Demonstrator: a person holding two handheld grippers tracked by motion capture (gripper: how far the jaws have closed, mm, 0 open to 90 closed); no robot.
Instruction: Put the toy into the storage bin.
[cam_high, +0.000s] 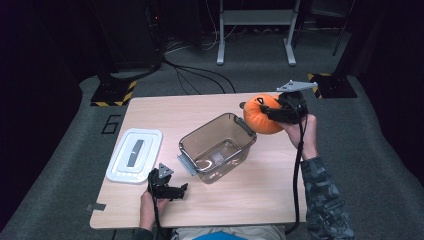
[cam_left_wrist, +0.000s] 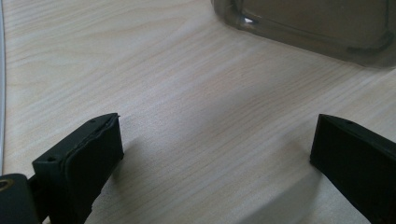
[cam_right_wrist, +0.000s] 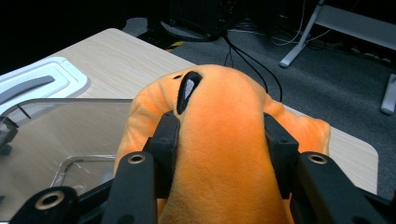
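Sitting mid-table, one clear plastic tub (cam_high: 218, 147) holds nothing, its one white lid (cam_high: 135, 154) lying beside it. Right gripper (cam_high: 270, 113) squeezes one orange plush toy (cam_high: 264, 116) above the tub's rim; left gripper (cam_high: 184, 190) rests with jaws wide, holding nothing.

Container (cam_left_wrist: 317, 28) cut off by top edge; lid (cam_right_wrist: 37, 81) cropped at left.

Black two-jaw grippers (cam_high: 172, 191) with grey three-cornered plates, trailing black cables; camouflage sleeve (cam_high: 325, 200) on the right arm.
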